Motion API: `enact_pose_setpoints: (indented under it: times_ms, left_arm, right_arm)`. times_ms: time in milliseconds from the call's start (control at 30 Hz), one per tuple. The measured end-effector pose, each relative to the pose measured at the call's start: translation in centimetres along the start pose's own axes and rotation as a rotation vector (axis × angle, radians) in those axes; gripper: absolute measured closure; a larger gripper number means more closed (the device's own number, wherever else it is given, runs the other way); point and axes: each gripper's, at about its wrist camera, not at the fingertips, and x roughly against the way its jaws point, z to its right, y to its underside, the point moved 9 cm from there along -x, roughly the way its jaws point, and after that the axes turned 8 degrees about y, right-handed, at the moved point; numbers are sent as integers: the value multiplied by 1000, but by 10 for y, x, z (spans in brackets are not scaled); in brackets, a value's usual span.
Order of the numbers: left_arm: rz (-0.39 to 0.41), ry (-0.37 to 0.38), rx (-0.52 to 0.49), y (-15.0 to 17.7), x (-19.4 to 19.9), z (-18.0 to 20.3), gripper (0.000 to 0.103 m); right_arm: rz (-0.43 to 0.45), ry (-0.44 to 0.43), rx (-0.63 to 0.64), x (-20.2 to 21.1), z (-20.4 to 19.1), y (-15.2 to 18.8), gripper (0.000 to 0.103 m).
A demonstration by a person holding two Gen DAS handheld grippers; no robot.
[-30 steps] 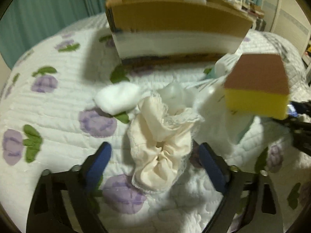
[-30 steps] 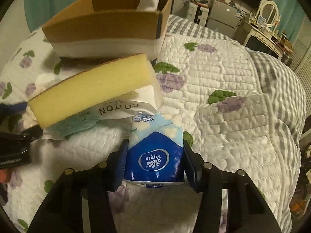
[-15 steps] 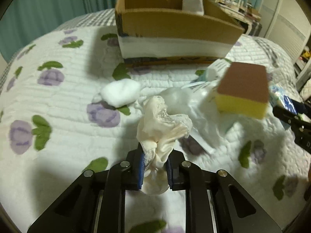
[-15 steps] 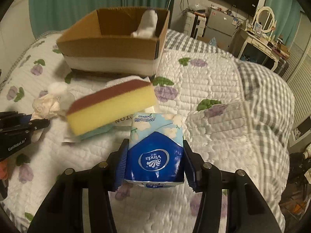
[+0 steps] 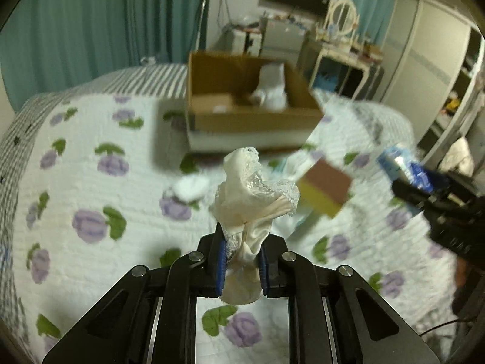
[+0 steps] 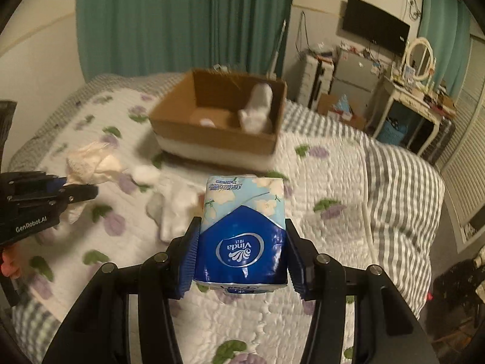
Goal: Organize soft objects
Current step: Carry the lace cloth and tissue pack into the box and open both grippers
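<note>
My left gripper is shut on a cream lace-trimmed cloth and holds it up above the bed. My right gripper is shut on a blue Vinda tissue pack, also lifted; it shows at the right of the left wrist view. An open cardboard box stands on the bed ahead, with a white soft item inside. A yellow sponge with a brown top lies on the bed between the grippers.
A white cotton ball and a white cotton packet lie on the flowered quilt. A dresser with a mirror and a cabinet stand beyond the bed. The bed edge drops off at the right.
My left gripper closed on the cream cloth and lifted it off the quilt. My right gripper rose with the tissue pack, away from the sponge. Both views now look down into the box.
</note>
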Motion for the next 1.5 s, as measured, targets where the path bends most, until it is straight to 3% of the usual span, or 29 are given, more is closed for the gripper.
enact_pose_setpoints:
  times_ms: [300, 433, 633, 867, 1167, 1433, 1500]
  left_arm:
    - [124, 60, -46, -74, 34, 11, 87]
    - [142, 26, -57, -108, 26, 0, 87]
    - [152, 0, -76, -153, -9, -16, 87]
    - [120, -25, -48, -190, -80, -48, 87]
    - [65, -64, -60, -197, -154, -76, 88]
    - [36, -88, -93, -187, -181, -75, 88]
    - [40, -106, -103, -185, -182, -76, 86]
  right_arm:
    - [142, -60, 21, 37, -18, -72, 52]
    - [196, -79, 25, 36, -19, -110, 52]
    - [236, -77, 44, -2, -24, -170, 53]
    - [197, -85, 42, -82, -33, -214, 54]
    - [110, -86, 55, -184, -41, -226, 56]
    - [71, -94, 52, -227, -49, -212, 58]
    - [83, -101, 32, -229, -49, -210, 54]
